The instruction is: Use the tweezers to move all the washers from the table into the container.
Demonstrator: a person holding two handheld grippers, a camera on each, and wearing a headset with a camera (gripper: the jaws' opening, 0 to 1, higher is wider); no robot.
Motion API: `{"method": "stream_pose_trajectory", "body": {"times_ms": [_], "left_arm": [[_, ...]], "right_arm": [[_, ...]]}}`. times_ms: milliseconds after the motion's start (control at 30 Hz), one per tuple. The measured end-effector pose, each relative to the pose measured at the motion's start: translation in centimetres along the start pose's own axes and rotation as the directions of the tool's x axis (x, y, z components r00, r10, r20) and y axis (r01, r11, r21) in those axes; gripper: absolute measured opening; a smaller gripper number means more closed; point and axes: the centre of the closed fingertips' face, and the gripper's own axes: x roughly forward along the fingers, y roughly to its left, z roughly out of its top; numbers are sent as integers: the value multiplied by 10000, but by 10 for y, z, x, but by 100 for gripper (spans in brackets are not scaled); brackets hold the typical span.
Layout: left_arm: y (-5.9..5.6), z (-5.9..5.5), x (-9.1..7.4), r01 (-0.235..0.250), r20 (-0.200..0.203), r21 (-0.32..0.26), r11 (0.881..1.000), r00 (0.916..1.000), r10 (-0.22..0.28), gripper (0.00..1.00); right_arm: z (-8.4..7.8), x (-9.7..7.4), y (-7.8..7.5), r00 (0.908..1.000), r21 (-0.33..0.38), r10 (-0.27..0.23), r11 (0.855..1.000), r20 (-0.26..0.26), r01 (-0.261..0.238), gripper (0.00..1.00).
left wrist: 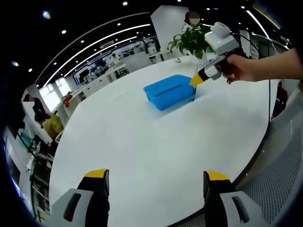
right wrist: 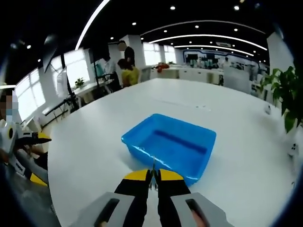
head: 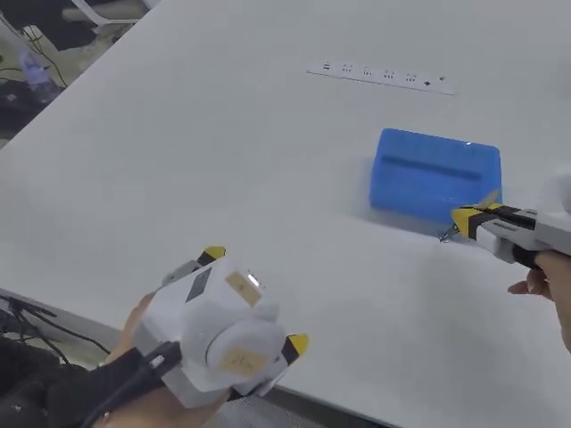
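Right gripper [right wrist: 153, 174]: clamping tweezers [right wrist: 153, 165], tips hovering at container [right wrist: 142, 150] near rim.
Left gripper [left wrist: 156, 177]: idling near-left, jaws apart.
Technique: clearing rim before easing squeeze.

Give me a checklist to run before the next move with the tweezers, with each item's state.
1. Grip: right gripper shut on tweezers: ok.
2. Position: tweezers tips close to the container wall: ok.
3. Load: washer in the tweezers: cannot tell, too small.
4. Remaining washers on the table: cannot tell.
5. Clearance: left gripper open, well away from the container: ok.
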Motion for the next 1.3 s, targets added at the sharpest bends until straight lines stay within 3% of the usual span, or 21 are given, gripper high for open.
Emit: {"method": "stream_pose_trajectory", "body": {"times_ms": [133, 367, 600, 733, 800, 900, 967, 1067, 1300], "left_arm": [[0, -1, 0, -3, -40, -13, 10000, 10000, 3, 83], [0, -1, 0, -1, -77, -38, 10000, 10000, 1, 82], [0, -2, 0, 31, -101, 6, 10000, 9999, -31, 81], [-1, -2, 0, 38, -144, 41, 10000, 9999, -37, 80], [-1, -2, 0, 33, -138, 41, 10000, 9999, -32, 80], [0, -2, 0, 21, -142, 56, 10000, 9999, -21, 80], [-1, -2, 0, 29, -133, 59, 10000, 9999, -29, 79], [0, -3, 0, 5, -158, 70, 10000, 9999, -4, 79], [1, -3, 0, -51, -151, 74, 10000, 9999, 52, 78]], "right_arm": [[-2, 3, 0, 9998, -723, -114, 9973, -174, 102, 3], [0, 6, -3, 9998, -898, -150, 9959, -111, 139, 3], [0, 6, -10, 9995, -394, -258, 9989, -157, 251, 3], [-1, 6, -11, 9999, 990, -111, 9950, -128, 123, 2], [-1, 5, -15, 9998, 1130, -157, 9934, -123, 170, 2], [-6, 4, -16, 9992, 1909, -39, 9816, -399, 114, 1], [-7, 3, -15, 9995, 2213, 92, 9752, -290, -25, 1], [-9, 1, -13, 9995, 1668, -58, 9859, -319, 110, 1], [-10, 0, -1, 9985, 1397, 130, 9902, -528, -55, 0]]}}
